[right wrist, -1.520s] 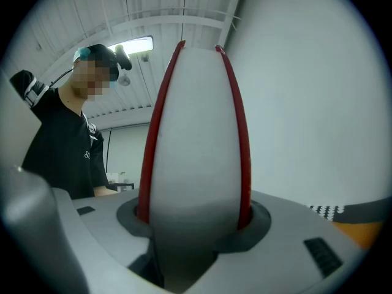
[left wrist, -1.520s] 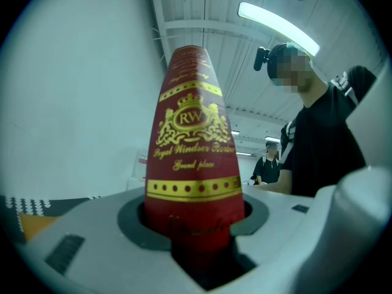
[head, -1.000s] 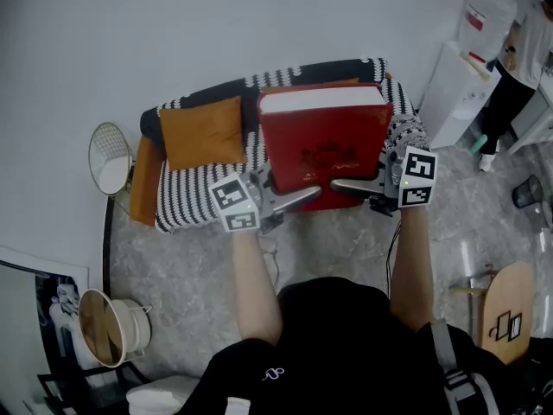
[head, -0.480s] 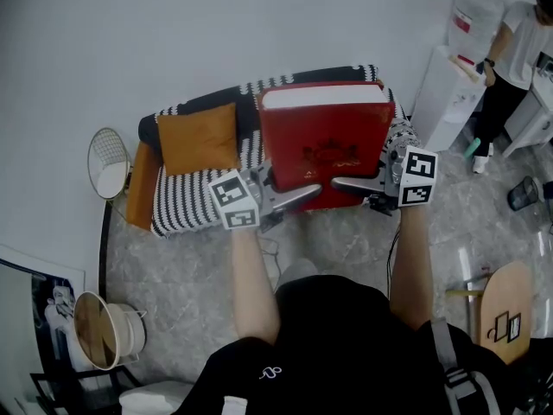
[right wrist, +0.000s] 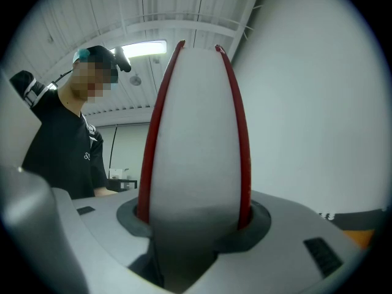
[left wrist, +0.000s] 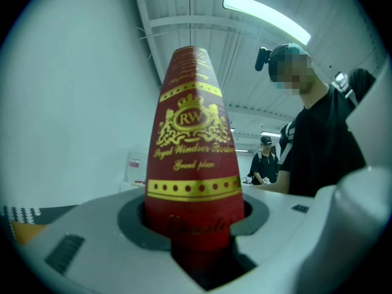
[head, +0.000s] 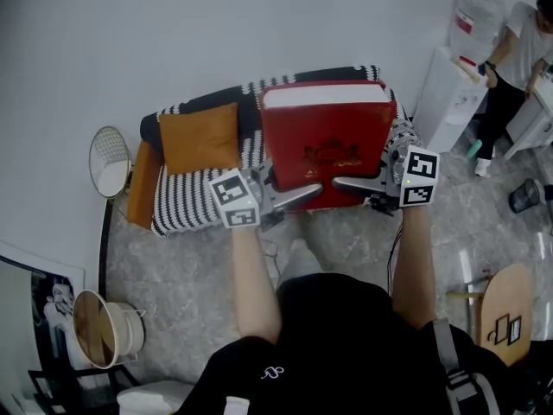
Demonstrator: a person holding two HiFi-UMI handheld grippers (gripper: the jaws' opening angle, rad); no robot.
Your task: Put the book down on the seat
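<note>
A thick red book (head: 327, 145) with gold print hangs flat in the air over the right half of a small black-and-white striped sofa (head: 186, 195). My left gripper (head: 278, 195) is shut on the book's near left edge, where the gilt red spine (left wrist: 191, 164) fills the left gripper view. My right gripper (head: 359, 186) is shut on the near right edge; the right gripper view shows the white page block (right wrist: 195, 158) between the red covers. The seat under the book is hidden.
An orange cushion (head: 200, 137) leans on the sofa's left half. A wire basket (head: 111, 161) stands left of the sofa, a round mirror (head: 97, 328) at lower left. A white cabinet (head: 449, 93) and a person (head: 510, 59) are at the right. Grey marble floor (head: 181, 266) lies in front.
The book and both grippers have hardly moved. The person at the right has shifted a little beside the white cabinet.
</note>
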